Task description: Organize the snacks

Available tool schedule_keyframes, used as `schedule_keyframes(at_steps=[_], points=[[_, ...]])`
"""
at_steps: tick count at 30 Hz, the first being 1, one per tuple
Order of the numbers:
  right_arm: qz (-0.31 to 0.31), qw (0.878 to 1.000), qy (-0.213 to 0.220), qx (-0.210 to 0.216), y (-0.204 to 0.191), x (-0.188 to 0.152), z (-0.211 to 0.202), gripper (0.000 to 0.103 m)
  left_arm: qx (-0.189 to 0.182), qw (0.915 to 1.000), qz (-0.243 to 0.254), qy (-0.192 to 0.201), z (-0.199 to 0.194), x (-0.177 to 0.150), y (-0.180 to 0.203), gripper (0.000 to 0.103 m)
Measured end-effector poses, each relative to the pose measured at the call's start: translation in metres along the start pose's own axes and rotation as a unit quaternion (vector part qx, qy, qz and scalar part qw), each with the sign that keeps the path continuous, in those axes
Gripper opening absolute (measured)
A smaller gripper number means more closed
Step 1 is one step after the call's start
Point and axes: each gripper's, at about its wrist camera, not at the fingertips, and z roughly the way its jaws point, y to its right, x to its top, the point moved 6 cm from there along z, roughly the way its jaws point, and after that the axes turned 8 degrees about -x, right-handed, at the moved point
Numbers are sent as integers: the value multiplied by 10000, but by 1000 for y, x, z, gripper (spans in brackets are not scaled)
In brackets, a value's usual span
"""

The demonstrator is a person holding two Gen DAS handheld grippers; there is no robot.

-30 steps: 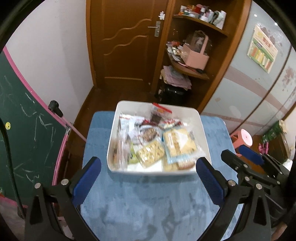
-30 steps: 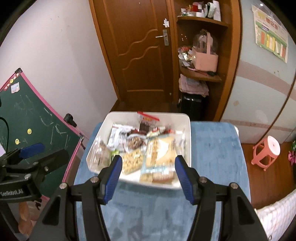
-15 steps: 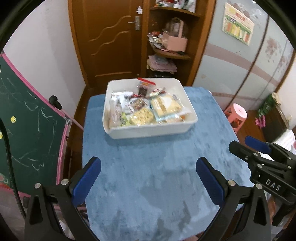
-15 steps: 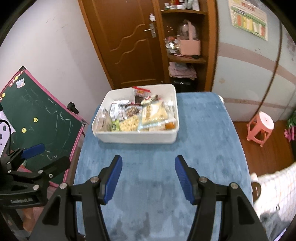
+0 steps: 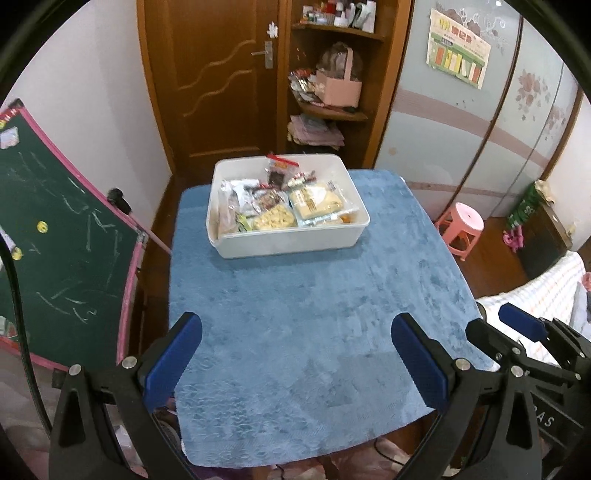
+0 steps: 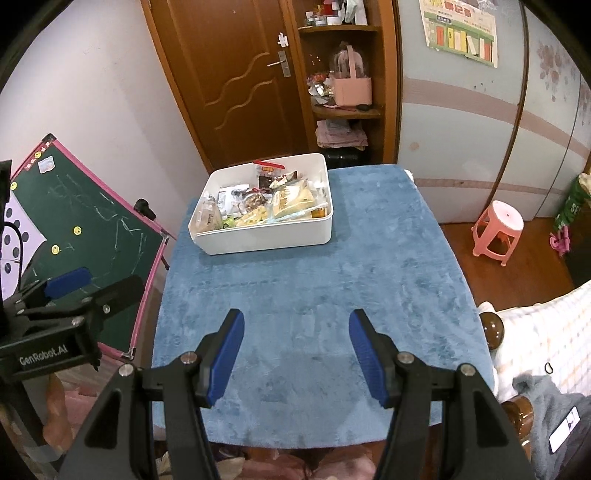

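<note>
Off to the left a green chalkboard [image 5: 62, 236] with a pink frame leaned beside the table [image 5: 314, 325], its face scrawled with faint chalk marks and dotted with yellow magnets. The left gripper [image 5: 297, 354] hung over the near edge of the blue cloth, its blue pads [image 5: 171, 360] spread wide with nothing between them. The white bin [image 5: 288, 242] sat toward the far left part of the table, well away from both tools, and it was full of snacks [image 5: 284, 206]: clear bags of pale biscuits, a flat yellow pack, some dark wrapped pieces, and one bag with a red top standing up at the back. Behind the bin stood a brown door [image 5: 218, 81], and next to it a corner shelf [image 5: 332, 110] holding a pink basket [image 5: 340, 88] and folded cloths. The right gripper [image 6: 297, 360] hovered low over the near middle of the cloth, its jaws also apart and empty, though less widely than the left's. Farther right a poster [image 6: 460, 31] hung on the pale wardrobe, a pink stool [image 6: 496, 230] stood on the wood floor, and the edge of a checked bedcover [image 6: 535, 325] showed at the table's corner.
</note>
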Motion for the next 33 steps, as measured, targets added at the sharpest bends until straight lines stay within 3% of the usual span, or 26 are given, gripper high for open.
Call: schedule_keyframes(at_steps=[6,33], points=[[-145,9995,272,-93,9,9,-18,60,167,9995,-4,280,-17,3,17,102],[-504,9982,286,170,29,29,-13,60,508,9982,-299,106,-1,1,43,102]])
